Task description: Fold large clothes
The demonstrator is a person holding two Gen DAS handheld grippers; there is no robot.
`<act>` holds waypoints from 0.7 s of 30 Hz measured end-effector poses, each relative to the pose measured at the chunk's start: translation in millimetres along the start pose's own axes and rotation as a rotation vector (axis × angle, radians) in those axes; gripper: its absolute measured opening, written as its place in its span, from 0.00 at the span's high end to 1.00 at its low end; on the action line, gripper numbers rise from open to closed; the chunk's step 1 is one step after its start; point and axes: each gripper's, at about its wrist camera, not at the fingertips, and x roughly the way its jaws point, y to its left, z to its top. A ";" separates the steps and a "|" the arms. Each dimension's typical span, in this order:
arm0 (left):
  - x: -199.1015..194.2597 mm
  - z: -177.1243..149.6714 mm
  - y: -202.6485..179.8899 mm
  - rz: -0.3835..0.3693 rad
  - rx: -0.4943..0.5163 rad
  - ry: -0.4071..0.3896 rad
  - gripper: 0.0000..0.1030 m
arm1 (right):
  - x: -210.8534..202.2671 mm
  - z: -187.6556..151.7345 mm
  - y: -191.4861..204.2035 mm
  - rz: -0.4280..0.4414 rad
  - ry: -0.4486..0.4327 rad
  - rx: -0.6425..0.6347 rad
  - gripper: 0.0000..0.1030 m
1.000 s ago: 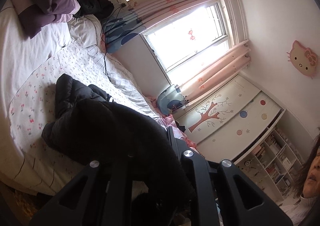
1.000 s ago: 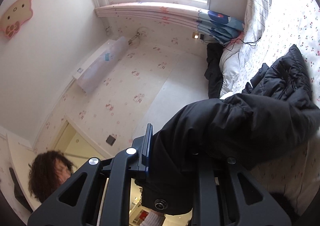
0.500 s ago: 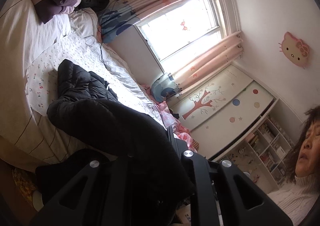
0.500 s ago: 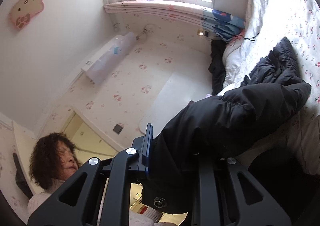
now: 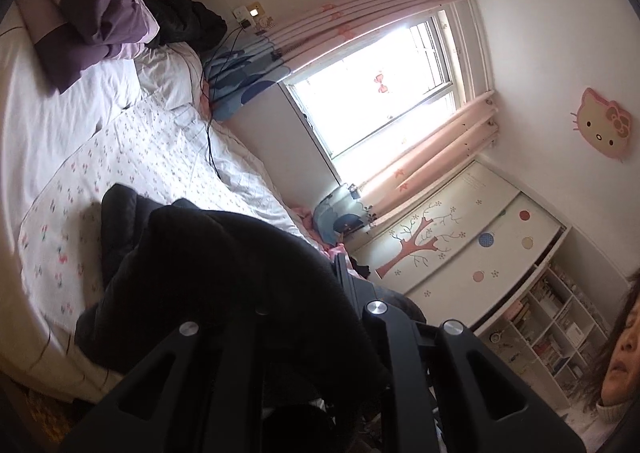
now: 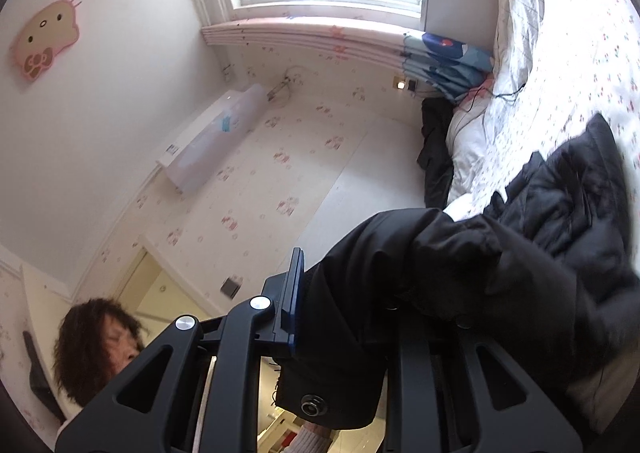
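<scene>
the black padded jacket (image 5: 224, 277) now lies further onto the floral bedsheet (image 5: 120, 157) than half a second ago, when it hung off the bed edge with dark floor beneath; the pull-back is reversed and the view matches a second ago. both claws stay clamped: the left gripper (image 5: 320, 317) on a thick fold, the right gripper (image 6: 344, 293) on the snap-button edge of the jacket (image 6: 480, 273). this looks like a shake-out to spread it flat before the first fold, not yet begun

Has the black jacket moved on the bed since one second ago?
Cannot tell. The black jacket lies beside the same stretch of floral bed sheet as then; both cameras swung meanwhile.
</scene>
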 end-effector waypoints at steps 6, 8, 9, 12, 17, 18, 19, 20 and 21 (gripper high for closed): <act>36.7 29.4 23.0 0.022 -0.012 -0.027 0.87 | 34.7 39.1 -21.7 -0.053 -0.007 0.013 0.80; 48.0 37.6 32.1 0.034 -0.021 -0.031 0.87 | 46.8 51.6 -31.3 -0.080 -0.010 0.022 0.80; 55.2 43.0 37.7 0.043 -0.026 -0.033 0.87 | 52.8 57.8 -35.4 -0.094 -0.013 0.027 0.80; 76.4 58.1 49.6 0.075 -0.031 -0.034 0.87 | 69.8 77.7 -53.3 -0.141 -0.025 0.044 0.80; 111.2 76.6 71.9 0.127 -0.047 -0.029 0.87 | 93.2 103.1 -89.6 -0.236 -0.049 0.081 0.80; 118.3 79.1 77.8 0.144 -0.049 -0.027 0.87 | 96.5 106.6 -98.2 -0.255 -0.052 0.088 0.80; 124.4 80.5 83.0 0.158 -0.049 -0.023 0.87 | 98.9 109.9 -106.8 -0.281 -0.058 0.095 0.80; 131.8 82.0 89.7 0.181 -0.050 -0.018 0.87 | 100.7 113.0 -117.7 -0.310 -0.066 0.112 0.80; 136.2 82.7 95.2 0.196 -0.053 -0.016 0.87 | 102.5 115.4 -128.8 -0.334 -0.071 0.127 0.80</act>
